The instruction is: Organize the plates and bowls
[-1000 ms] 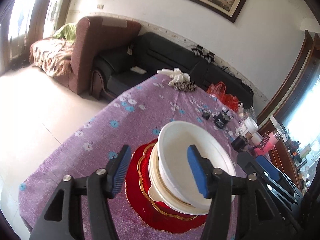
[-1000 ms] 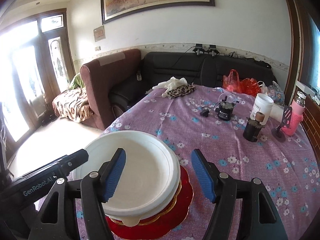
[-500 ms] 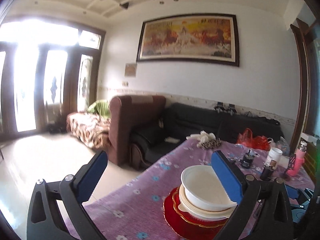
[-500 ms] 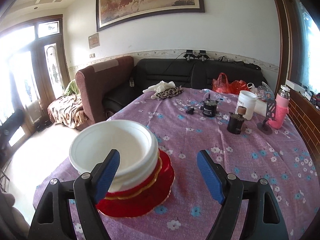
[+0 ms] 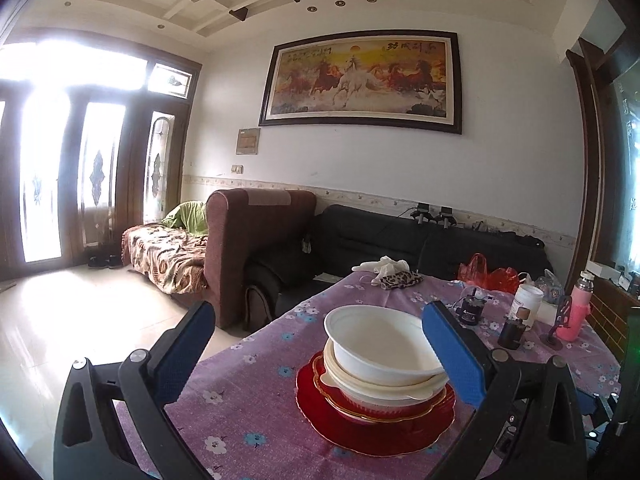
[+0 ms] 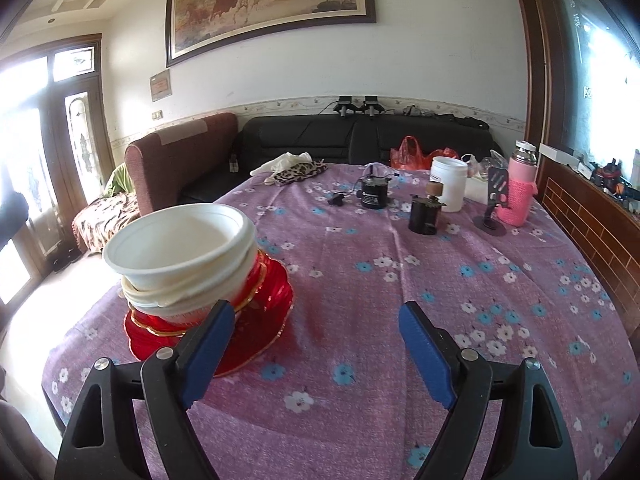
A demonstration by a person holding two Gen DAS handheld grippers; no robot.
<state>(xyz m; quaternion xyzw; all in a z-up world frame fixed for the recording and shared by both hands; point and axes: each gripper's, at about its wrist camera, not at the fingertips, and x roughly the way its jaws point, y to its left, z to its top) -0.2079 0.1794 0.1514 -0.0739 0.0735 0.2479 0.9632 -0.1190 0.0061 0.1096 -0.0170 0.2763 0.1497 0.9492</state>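
Stack of white plastic bowls [image 6: 180, 248] on red gold-rimmed glass plates [image 6: 248, 320] is seated near the left edge of the purple floral tablecloth [image 6: 400, 280]. Left gripper [image 5: 320, 344] is spread fully, empty; right gripper [image 6: 316, 344], jaws just opening, is wide and empty. Bare cloth is seen right of the stack; black sofa [image 6: 360, 140] behind.

A home living room, brown fabric armchair [image 5: 260, 236] beside a black leather sofa [image 5: 400, 236], large framed horse painting [image 5: 360, 80] on the white wall, purple floral tablecloth [image 6: 400, 280], glazed wooden doors [image 5: 92, 184]
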